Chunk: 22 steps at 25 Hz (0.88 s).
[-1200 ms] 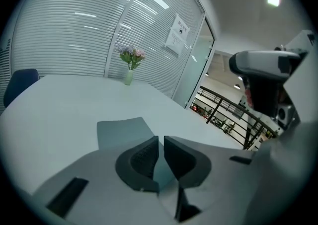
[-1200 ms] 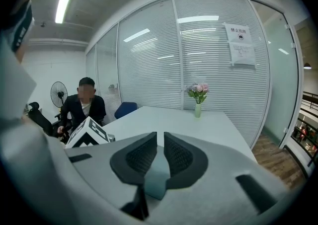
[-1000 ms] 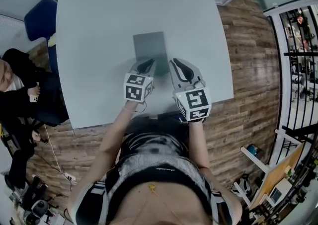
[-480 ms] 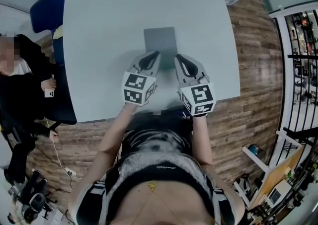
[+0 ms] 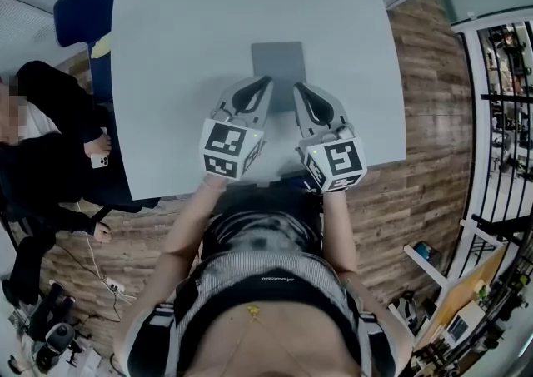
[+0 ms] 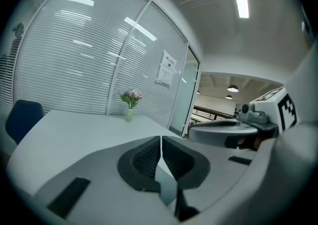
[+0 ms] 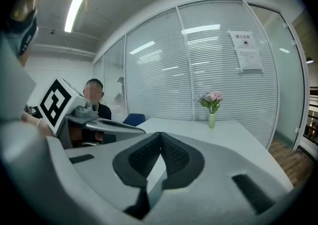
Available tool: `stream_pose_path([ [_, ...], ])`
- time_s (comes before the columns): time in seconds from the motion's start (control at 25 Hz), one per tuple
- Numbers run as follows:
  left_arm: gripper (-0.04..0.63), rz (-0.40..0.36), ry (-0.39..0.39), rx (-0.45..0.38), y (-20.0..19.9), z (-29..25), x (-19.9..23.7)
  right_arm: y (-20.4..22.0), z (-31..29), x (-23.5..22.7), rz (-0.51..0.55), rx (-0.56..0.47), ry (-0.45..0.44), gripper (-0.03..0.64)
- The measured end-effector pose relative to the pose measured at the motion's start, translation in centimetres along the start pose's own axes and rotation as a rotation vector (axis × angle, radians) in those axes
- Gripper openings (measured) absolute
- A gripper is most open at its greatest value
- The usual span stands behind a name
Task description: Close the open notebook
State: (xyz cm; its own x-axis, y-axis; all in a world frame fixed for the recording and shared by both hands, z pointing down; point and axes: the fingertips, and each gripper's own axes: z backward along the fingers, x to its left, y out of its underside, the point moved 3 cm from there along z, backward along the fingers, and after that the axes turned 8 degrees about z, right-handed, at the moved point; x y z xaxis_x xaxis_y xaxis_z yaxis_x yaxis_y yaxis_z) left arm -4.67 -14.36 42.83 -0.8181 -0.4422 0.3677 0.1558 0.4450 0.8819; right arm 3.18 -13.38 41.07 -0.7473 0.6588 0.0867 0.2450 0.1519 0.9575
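See closed grey notebook (image 5: 279, 63) flat on surface (image 5: 183, 34), just past both tips. Reading L tongs (image 5: 265, 81) as just clenched shut, nothing btwn; R tongs (image 5: 297, 86) clenched too, empty. Flower vase (image 6: 129, 114) at surface's far end.

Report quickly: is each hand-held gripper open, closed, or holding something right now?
Left hand-held gripper: closed, holding nothing.
Right hand-held gripper: closed, holding nothing.

— What finishes?
— I see a smooth, matt pale-grey tabletop (image 5: 183, 51), a matt grey flat notebook cover (image 5: 279, 61), and rough brown wooden floor planks (image 5: 425, 159).
— The left hand-held gripper (image 6: 160, 142) pads (image 6: 144, 160)?
— Black, ribbed, matt.
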Motion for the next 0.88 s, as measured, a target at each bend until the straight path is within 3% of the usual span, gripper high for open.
stream_pose_path([
  [0.56, 0.012, -0.018, 0.034, -0.15, -3.1, 3.3, 0.2, -3.8, -0.3, 2.2, 0.015, -0.154, -0.024, -0.003],
  [0.88, 0.012, -0.054, 0.017, -0.224, -3.8, 5.1, 0.1, -5.4, 0.7, 3.7, 0.043, -0.235, -0.035, -0.003],
])
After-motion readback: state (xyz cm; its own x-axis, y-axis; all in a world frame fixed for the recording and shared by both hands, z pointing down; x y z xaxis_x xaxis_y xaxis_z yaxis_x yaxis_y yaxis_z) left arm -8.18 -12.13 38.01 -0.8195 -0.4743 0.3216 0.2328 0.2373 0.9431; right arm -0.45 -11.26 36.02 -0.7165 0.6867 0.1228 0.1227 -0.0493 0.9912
